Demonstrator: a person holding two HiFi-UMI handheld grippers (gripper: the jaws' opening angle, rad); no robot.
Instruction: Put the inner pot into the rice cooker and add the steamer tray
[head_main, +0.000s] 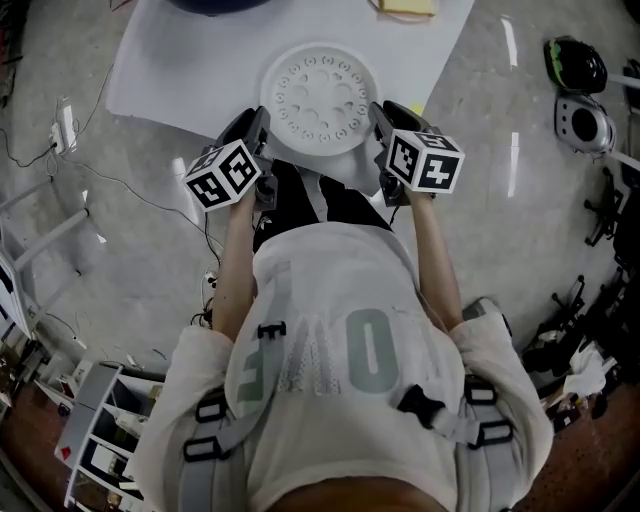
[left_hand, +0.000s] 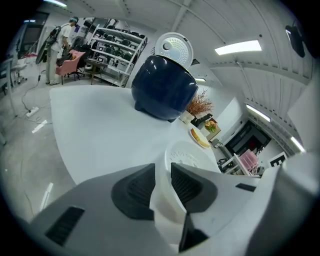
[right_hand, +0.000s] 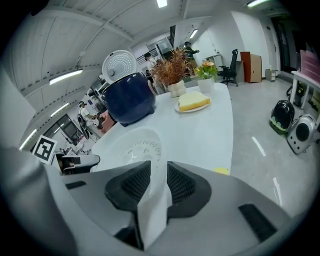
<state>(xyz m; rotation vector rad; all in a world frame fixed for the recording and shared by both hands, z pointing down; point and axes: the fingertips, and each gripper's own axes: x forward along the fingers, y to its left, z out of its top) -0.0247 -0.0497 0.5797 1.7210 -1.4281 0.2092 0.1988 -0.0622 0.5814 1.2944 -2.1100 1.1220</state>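
The white round steamer tray (head_main: 320, 95), with rings of holes, lies at the near edge of the white table (head_main: 160, 70). My left gripper (head_main: 262, 128) is at its left rim and my right gripper (head_main: 380, 120) at its right rim. In the left gripper view the tray's rim (left_hand: 187, 156) fills the gap of the left gripper (left_hand: 161, 181). The right gripper (right_hand: 157, 181) likewise has the rim (right_hand: 132, 145) between its pads. The dark blue rice cooker (left_hand: 162, 87) (right_hand: 130, 102) stands farther back with its lid (left_hand: 174, 47) raised. I see no inner pot.
A plate with a yellow block (right_hand: 192, 101) and potted plants (right_hand: 172, 67) stand on the table to the right of the cooker. Dark gear (head_main: 575, 65) lies on the floor to the right, cables (head_main: 60, 140) to the left. A person stands at far shelves (left_hand: 112, 50).
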